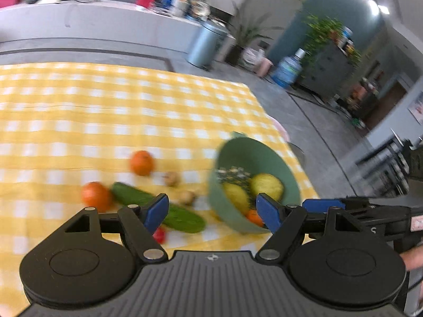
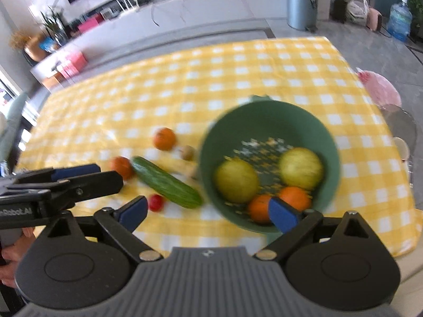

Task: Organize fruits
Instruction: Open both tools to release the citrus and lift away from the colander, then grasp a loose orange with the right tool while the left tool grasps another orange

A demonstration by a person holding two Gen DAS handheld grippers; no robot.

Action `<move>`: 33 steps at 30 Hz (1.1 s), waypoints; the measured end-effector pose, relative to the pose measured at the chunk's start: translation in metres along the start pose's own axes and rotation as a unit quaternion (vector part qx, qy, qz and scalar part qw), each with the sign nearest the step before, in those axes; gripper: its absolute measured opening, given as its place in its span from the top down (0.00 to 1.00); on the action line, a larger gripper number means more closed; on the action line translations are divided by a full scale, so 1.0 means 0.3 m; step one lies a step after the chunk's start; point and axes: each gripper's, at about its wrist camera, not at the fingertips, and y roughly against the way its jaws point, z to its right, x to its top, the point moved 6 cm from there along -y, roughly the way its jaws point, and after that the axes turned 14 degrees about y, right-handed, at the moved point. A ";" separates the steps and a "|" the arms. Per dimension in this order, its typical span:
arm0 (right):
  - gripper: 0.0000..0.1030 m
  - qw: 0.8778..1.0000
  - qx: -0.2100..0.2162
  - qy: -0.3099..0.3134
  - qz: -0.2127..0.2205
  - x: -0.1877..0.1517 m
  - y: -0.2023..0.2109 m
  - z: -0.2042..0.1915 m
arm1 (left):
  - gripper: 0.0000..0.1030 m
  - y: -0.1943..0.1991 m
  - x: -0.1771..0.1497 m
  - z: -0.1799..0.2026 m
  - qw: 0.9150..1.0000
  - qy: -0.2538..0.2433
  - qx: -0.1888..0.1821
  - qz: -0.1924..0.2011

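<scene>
The left gripper (image 1: 212,212), black with blue pads, hangs over the near edge of the table with its jaws spread wide and nothing between them, and the right gripper (image 2: 208,215), built the same way, is likewise released and empty, its right pad hovering over the near rim of the round green plastic bowl (image 2: 269,116). In the right wrist view the left gripper also appears at the left edge, gripped by a person's hand (image 2: 10,253). Inside the bowl lie two yellow-green round fruits (image 2: 236,181) side by side and two small oranges (image 2: 294,198) touching each other at the near wall. Just left of the bowl, on the yellow and white checked tablecloth (image 2: 238,60), a long dark green cucumber (image 2: 166,182) lies at a slant, with a small red tomato (image 2: 156,202) at its near side and a round orange fruit (image 2: 121,167) touching its far end. Another orange (image 2: 164,138) sits farther back, apart from the rest, and two small brownish round things (image 2: 187,152), too blurred to name, lie between it and the bowl. Beyond the table stand a grey metal pedal bin (image 2: 302,4) and a blue water jug (image 2: 400,21) on the floor
</scene>
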 end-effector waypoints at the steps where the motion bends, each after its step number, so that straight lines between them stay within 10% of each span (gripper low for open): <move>1: 0.15 1.000 0.008 -0.002 0.008 0.003 -0.004 -0.022 | 0.14 0.014 0.000 -0.020 1.000 0.006 0.005 0.005; 25: 0.68 0.963 0.154 -0.202 0.088 -0.049 -0.374 -0.401 | 0.15 0.025 0.016 -0.548 0.989 0.094 0.102 0.054; 33: 0.62 0.976 0.057 -0.174 0.119 0.092 -0.405 -0.331 | 0.15 -0.043 0.066 -0.592 0.993 0.092 0.015 0.066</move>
